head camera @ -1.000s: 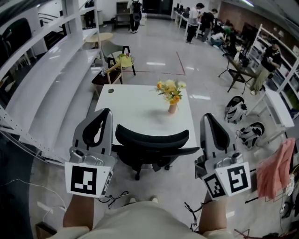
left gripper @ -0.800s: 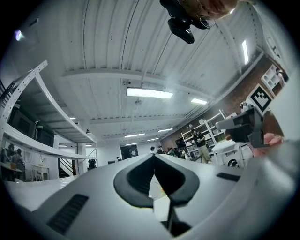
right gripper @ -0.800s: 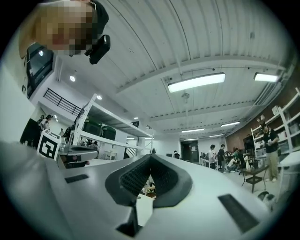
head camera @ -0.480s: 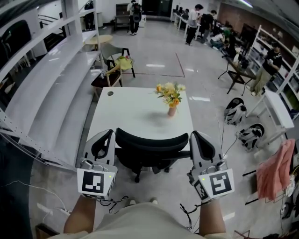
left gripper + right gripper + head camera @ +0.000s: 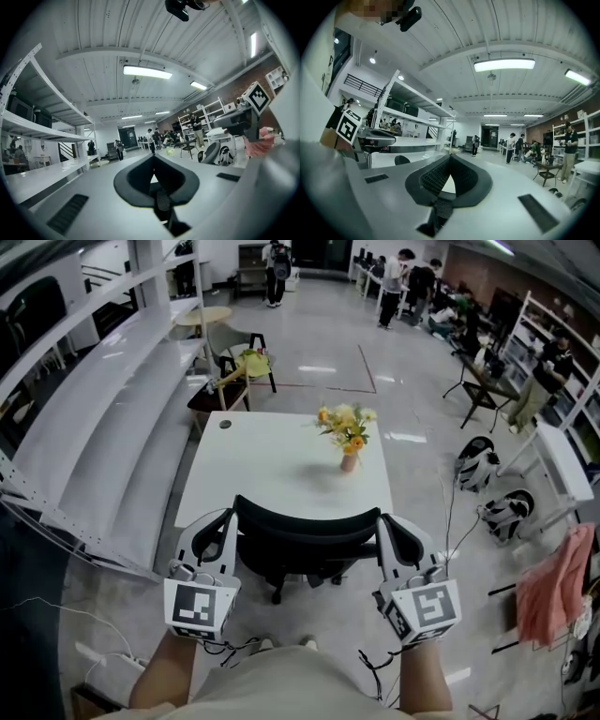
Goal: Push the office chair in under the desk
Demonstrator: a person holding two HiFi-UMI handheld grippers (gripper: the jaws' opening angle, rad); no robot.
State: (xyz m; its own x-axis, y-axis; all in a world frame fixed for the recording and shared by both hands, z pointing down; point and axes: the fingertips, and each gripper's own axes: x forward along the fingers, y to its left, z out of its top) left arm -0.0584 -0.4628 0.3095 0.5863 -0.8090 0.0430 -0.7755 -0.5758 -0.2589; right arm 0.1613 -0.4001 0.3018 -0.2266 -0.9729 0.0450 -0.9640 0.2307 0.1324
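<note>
A black office chair [image 5: 305, 538] stands at the near edge of the white desk [image 5: 272, 465], its seat partly under the top and its curved backrest toward me. My left gripper [image 5: 228, 518] is shut, its tip against or just beside the backrest's left end. My right gripper [image 5: 384, 521] is shut too, at the backrest's right end. Whether either one touches the chair I cannot tell. In the left gripper view [image 5: 153, 157] and the right gripper view [image 5: 450, 157] the jaws meet with nothing between them, and the chair is out of sight.
A vase of yellow flowers [image 5: 347, 435] stands on the desk. Long white shelving [image 5: 103, 409] runs along the left. Behind the desk are a small table and stools [image 5: 230, 371]. Bags [image 5: 473, 463] and a pink cloth [image 5: 553, 582] lie at the right, cables by my feet.
Both grippers have come down and inward from out wide, and now flank the ends of the chair's backrest. The chair and desk look unmoved.
</note>
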